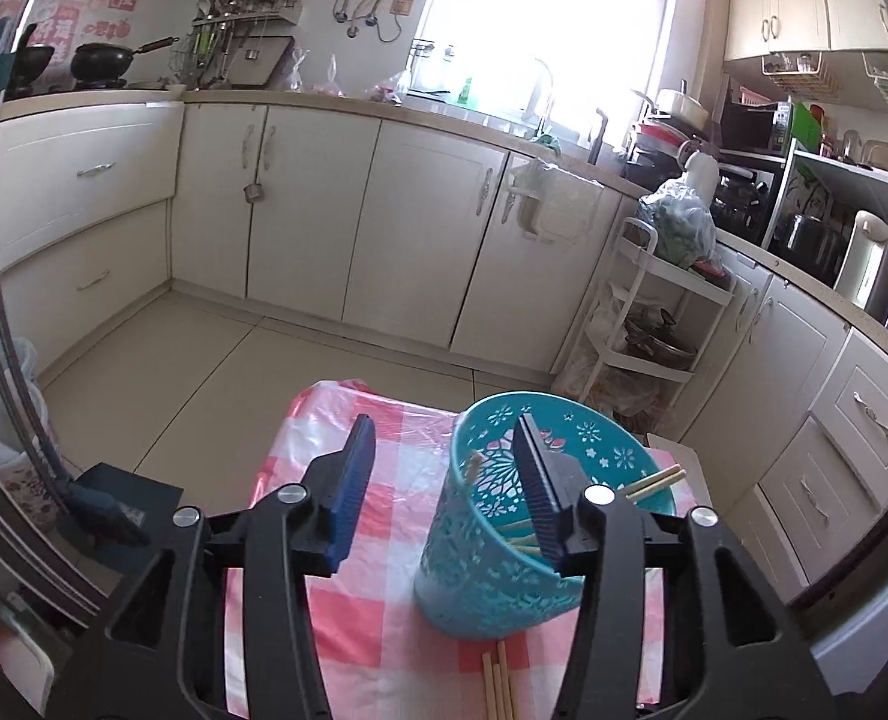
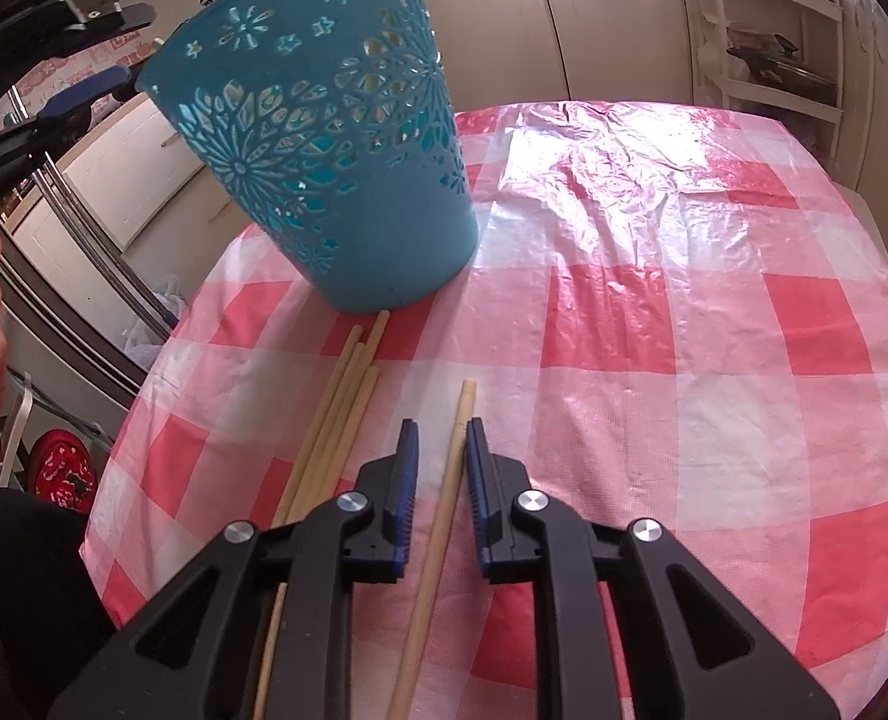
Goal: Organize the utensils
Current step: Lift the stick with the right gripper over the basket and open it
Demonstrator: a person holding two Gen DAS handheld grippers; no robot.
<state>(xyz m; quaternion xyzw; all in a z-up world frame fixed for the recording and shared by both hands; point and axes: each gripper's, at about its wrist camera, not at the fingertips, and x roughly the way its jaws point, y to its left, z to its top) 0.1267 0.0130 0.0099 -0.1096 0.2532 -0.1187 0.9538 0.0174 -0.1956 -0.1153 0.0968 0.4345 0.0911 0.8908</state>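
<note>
Left tongs (image 1: 444,468) gape wide, straddling the teal basket's (image 2: 324,138) rim. Right tongs (image 2: 439,438), narrowly parted, flank one chopstick (image 2: 444,498) before the basket; a chopstick bundle (image 2: 342,414) lies beside.

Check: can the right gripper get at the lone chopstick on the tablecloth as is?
Probably yes. The right gripper is open with the lone chopstick already lying between its pads, apart from the bundle of chopsticks; nothing blocks it.
</note>
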